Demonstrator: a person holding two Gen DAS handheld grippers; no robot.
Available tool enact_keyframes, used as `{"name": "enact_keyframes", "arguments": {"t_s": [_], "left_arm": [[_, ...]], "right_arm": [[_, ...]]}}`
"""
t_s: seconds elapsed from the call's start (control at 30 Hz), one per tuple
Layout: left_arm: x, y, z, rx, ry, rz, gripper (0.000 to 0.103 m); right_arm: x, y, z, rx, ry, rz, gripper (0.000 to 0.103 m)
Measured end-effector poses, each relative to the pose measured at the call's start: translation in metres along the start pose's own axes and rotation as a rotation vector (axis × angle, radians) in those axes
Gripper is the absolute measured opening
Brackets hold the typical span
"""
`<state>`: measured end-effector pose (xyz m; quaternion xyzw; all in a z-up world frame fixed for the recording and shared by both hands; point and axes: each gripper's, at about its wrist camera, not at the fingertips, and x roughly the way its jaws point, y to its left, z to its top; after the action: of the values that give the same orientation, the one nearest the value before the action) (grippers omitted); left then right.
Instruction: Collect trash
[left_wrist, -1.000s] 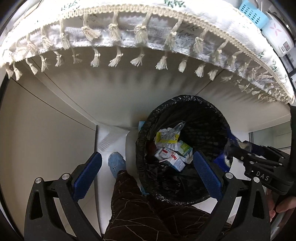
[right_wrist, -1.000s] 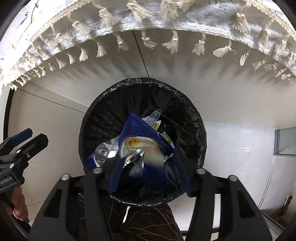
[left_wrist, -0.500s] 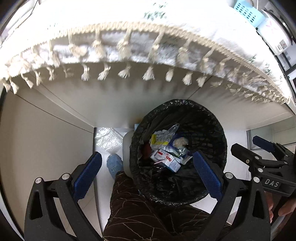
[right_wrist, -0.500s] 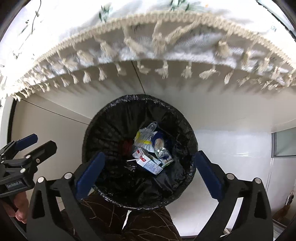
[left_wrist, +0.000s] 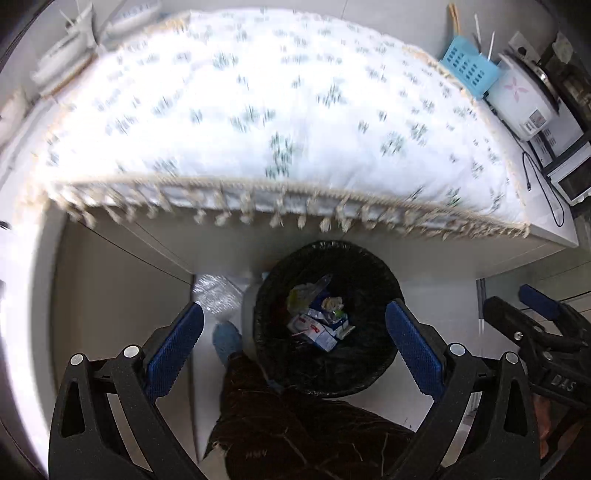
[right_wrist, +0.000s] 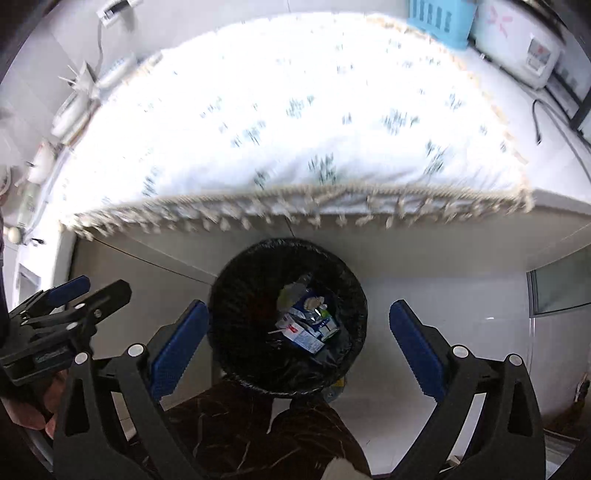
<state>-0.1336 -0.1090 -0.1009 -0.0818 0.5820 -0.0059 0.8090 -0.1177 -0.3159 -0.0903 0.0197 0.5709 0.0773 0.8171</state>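
A black-lined trash bin (left_wrist: 376, 280) (right_wrist: 236, 295) stands on the floor below the table edge. Inside it lie several wrappers and cartons (left_wrist: 319, 319) (right_wrist: 306, 325), a blue snack bag among them. My left gripper (left_wrist: 293, 341) hangs open high above the bin with nothing between its blue pads. My right gripper (right_wrist: 299, 334) is also wide open and empty above the bin. Each gripper appears at the edge of the other's view: the right gripper (left_wrist: 535, 325), the left gripper (right_wrist: 74, 302).
A table with a white flowered, tasselled cloth (left_wrist: 280, 122) (right_wrist: 295, 122) fills the upper view. A light blue basket (left_wrist: 465, 66) and a white appliance (left_wrist: 524, 99) stand at its far right. The person's dark trouser leg (left_wrist: 280, 424) and blue shoe cover (left_wrist: 225, 338) are beside the bin.
The right gripper let go of the blue snack bag, which dropped into the bin. Both grippers then rose, so the bin looks smaller and the tabletop came into view.
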Motion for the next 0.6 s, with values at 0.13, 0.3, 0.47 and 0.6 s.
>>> {"name": "enact_keyframes", "arguments": {"t_s": [0.13,0.3,0.47,0.6], "left_arm": [[-0.043,-0.008,0.002,0.012,-0.041,-0.013,0.097],[-0.076,-0.020,0.002,0.041,-0.060,0.019,0.097],[-0.085,-0.023,-0.003,0.056,-0.068,0.008,0.097],[-0.085,-0.026,-0.006,0.066,-0.067,0.012,0.097]], "right_arm": [[-0.043,0.003,0.001,0.023,-0.019,0.002,0.094],[-0.080,0.010,-0.004,0.016,-0.060,-0.028,0.094],[-0.095,0.010,-0.009,0.002,-0.082,-0.054,0.094],[-0.093,0.005,-0.011,0.014,-0.076,-0.059,0.094]]}}
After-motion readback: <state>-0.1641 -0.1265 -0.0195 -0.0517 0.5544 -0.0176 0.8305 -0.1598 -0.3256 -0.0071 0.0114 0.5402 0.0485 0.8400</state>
